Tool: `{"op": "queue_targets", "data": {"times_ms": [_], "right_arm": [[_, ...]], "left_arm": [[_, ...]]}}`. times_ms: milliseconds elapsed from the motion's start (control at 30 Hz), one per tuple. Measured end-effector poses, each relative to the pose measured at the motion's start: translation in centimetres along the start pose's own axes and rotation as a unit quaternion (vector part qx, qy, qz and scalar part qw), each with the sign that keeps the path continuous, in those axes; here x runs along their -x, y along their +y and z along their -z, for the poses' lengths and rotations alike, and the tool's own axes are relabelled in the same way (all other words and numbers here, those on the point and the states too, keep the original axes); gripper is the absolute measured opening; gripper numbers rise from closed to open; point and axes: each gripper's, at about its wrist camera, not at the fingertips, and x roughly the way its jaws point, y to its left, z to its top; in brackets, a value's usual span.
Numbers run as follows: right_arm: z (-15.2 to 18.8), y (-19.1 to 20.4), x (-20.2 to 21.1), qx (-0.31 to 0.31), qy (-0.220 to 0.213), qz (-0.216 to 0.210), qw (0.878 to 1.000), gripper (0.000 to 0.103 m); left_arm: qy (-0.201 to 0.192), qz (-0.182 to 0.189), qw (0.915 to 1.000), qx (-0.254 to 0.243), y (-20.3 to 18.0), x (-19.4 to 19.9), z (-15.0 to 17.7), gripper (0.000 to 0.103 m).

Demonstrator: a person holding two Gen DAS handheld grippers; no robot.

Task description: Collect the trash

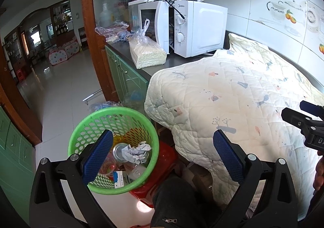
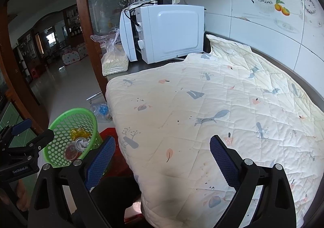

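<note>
A green mesh basket (image 1: 81, 132) stands on a red stool (image 1: 166, 159) on the floor. It holds crumpled paper (image 1: 136, 152), a can (image 1: 119, 150), a small box (image 1: 119, 180) and other trash. My left gripper (image 1: 163, 147) is open and empty, above the basket's right side. My right gripper (image 2: 162, 149) is open and empty over the front of a quilted cloth (image 2: 222, 106) on the counter. The basket also shows in the right wrist view (image 2: 58, 126), low on the left. The left gripper (image 2: 22, 142) shows there above the basket.
A white microwave (image 1: 194, 27) and a plastic bag of noodles (image 1: 145, 49) sit on the counter behind the cloth. Green cabinets (image 1: 125, 78) run below. A plastic bag (image 2: 101, 110) lies on the floor near the basket. Tiled wall at the right.
</note>
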Motion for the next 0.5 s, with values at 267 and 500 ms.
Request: {"op": "queue_targets", "data": {"times_ms": [267,500], "right_arm": [[0.07,-0.04,-0.15,-0.001,0.004,0.004,1.000,0.091],[0.13,-0.05,-0.11,0.000,0.003,0.004,1.000,0.091]], "left_arm": [[0.001,0.002,1.0000,-0.001,-0.11,-0.04,0.05,0.098],[0.001,0.006,1.0000,-0.003,-0.29,-0.11,0.26,0.098]]}}
